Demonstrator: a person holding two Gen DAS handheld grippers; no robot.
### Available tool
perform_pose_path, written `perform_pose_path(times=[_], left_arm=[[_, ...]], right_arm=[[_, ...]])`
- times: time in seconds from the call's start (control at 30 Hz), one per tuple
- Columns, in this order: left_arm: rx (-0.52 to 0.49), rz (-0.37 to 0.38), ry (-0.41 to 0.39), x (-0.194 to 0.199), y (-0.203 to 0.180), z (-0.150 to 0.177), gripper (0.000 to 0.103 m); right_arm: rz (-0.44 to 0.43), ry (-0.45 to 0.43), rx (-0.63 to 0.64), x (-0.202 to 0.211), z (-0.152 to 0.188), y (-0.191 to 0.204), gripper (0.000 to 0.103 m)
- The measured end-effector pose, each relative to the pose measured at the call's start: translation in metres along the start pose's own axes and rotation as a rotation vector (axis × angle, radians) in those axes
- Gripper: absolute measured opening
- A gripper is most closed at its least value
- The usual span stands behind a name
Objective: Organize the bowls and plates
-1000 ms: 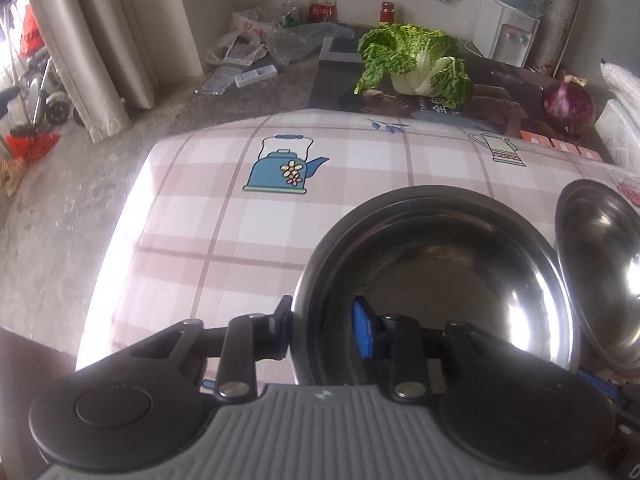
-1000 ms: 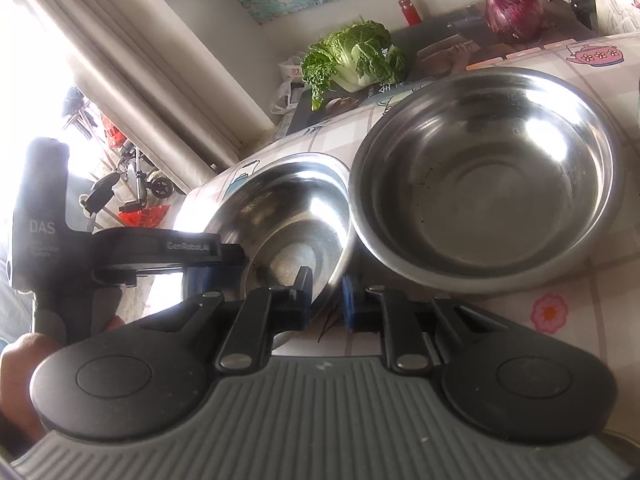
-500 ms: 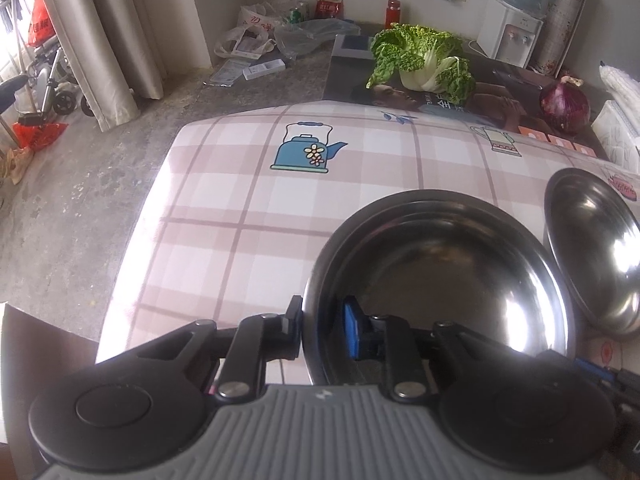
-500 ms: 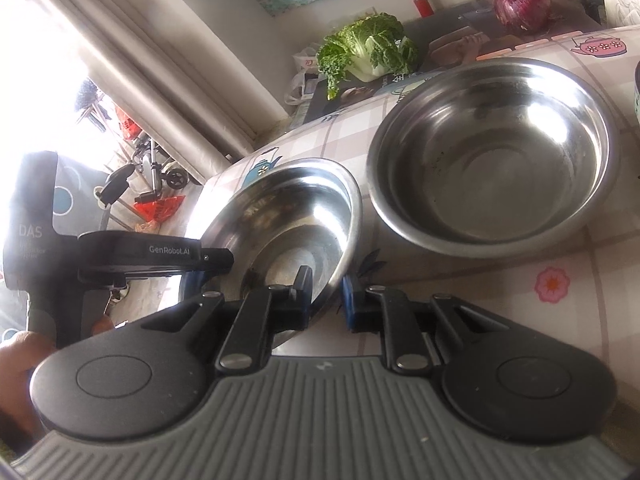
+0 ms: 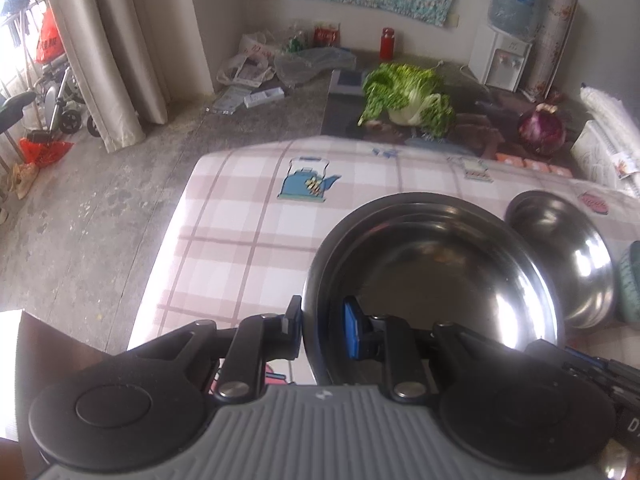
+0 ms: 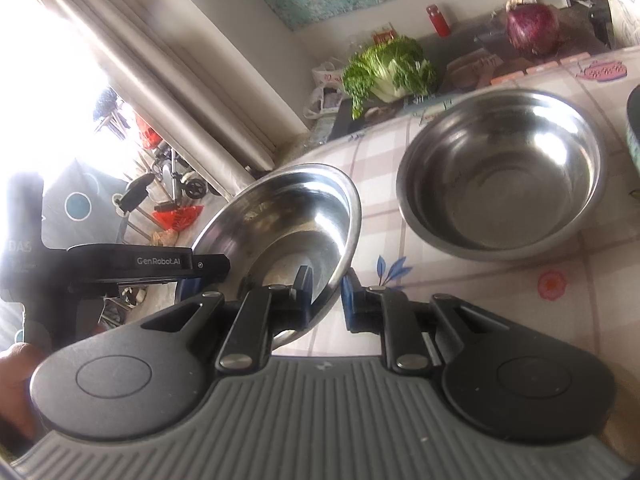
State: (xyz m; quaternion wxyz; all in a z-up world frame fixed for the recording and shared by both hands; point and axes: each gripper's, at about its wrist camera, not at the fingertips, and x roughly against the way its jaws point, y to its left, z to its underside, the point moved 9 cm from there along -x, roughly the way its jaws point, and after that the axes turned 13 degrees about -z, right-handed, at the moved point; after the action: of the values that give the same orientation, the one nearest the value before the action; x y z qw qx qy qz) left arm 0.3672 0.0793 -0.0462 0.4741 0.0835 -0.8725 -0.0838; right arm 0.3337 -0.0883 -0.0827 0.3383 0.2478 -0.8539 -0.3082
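Observation:
A small steel bowl [image 5: 436, 276] hangs tilted above the checked tablecloth [image 5: 240, 248], held from two sides. My left gripper [image 5: 324, 324] is shut on its near rim, one finger outside and the blue pad inside. In the right wrist view the same bowl [image 6: 280, 220] has its right rim pinched in my shut right gripper [image 6: 326, 290]. The left gripper [image 6: 218, 270] shows there at the bowl's left rim. A larger steel bowl [image 6: 500, 172] stands upright on the cloth to the right, apart from the held one, and is also seen as the large bowl [image 5: 560, 256].
A teal-rimmed dish [image 5: 630, 280] sits at the right edge beside the large bowl. Behind the table lie a cabbage [image 5: 404, 100] and a red onion [image 5: 542, 130] on a dark board. The table's left edge [image 5: 176, 216] drops to the concrete floor.
The left jaws closed onto the bowl's rim. Both grippers then rose with the small bowl, lifting it off the cloth and away from the large bowl.

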Motion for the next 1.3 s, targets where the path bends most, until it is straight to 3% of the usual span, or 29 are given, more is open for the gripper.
perform_pose_path(times=[0.33,0.7,1.1,1.3], left_arm=[[-0.063,0.051,-0.075,0.039,-0.06,-0.022,0.022],[-0.132,0.099,-0.023,0.009,-0.147,-0.023,0.023],[-0.169,0.072,0.015,-0.016,-0.174,-0.021,0.023],[-0.17,0.068,-0.001,-0.012,-0.17,-0.019,0.026]], right_arm=[[0.027,-0.104,-0.023,0.059,-0.022,-0.022,0.015],[0.127,-0.144,-0.072,0.098,-0.043,-0.089,0.016],[0.181,-0.131,-0.069,0.083,-0.054,-0.124,0.019],[0.2,-0.129,-0.036,0.079,-0.059,-0.12,0.031]])
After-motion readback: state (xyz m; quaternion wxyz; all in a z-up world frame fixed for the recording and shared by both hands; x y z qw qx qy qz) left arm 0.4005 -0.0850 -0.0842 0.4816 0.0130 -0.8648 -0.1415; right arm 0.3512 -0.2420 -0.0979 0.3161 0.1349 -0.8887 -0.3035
